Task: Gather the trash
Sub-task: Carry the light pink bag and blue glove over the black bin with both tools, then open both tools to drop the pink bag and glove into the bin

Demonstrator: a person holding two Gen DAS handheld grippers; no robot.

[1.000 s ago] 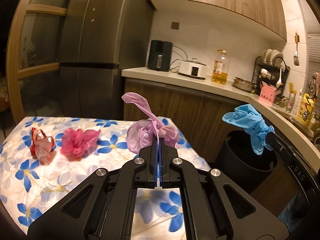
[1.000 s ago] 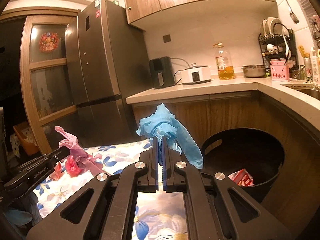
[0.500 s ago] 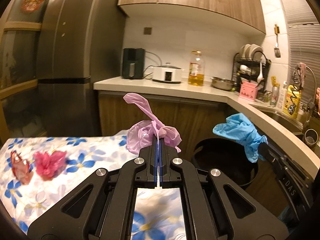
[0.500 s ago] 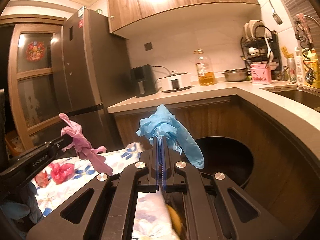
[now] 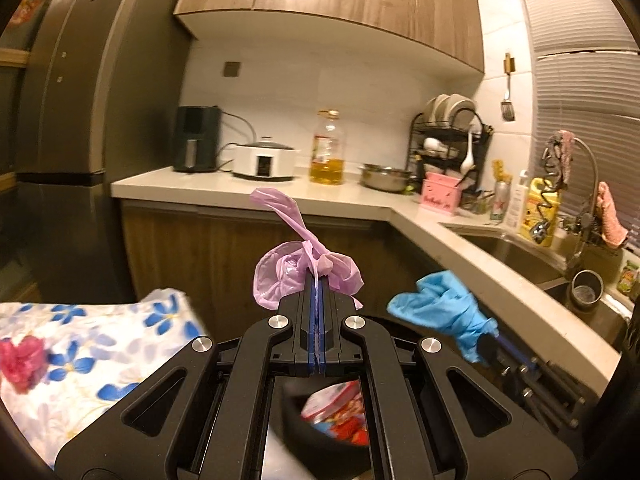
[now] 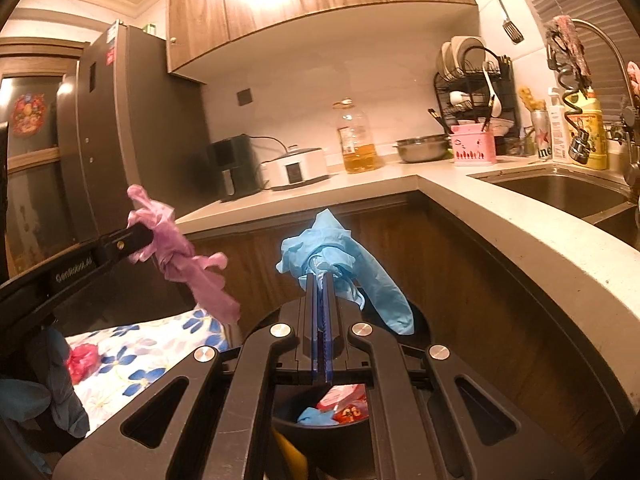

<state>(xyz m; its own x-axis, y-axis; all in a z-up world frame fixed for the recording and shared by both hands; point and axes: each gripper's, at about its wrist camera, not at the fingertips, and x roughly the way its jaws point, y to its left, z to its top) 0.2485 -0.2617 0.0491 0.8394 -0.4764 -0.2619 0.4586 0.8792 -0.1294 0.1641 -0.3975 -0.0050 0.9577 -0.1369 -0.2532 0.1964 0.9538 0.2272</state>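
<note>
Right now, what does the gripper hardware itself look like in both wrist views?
Both are alike: the left gripper and right gripper are matte black plastic, each with two angular linkage arms carrying triangular cut-outs and round silver bolt heads. The jaws are flat black plates lined with blue pads. Seen from the right wrist view, the left gripper's side bears small white lettering. A blue glove is worn at that view's lower left.

both cams sit on the grippers, looking fwd along the fingers, tilted slightly down, close over the black bin (image 5: 404, 322). each faces the kitchen counter (image 6: 440, 184); shared: counter, sink corner, floral tablecloth (image 5: 100, 344), bin (image 6: 420, 320).
</note>
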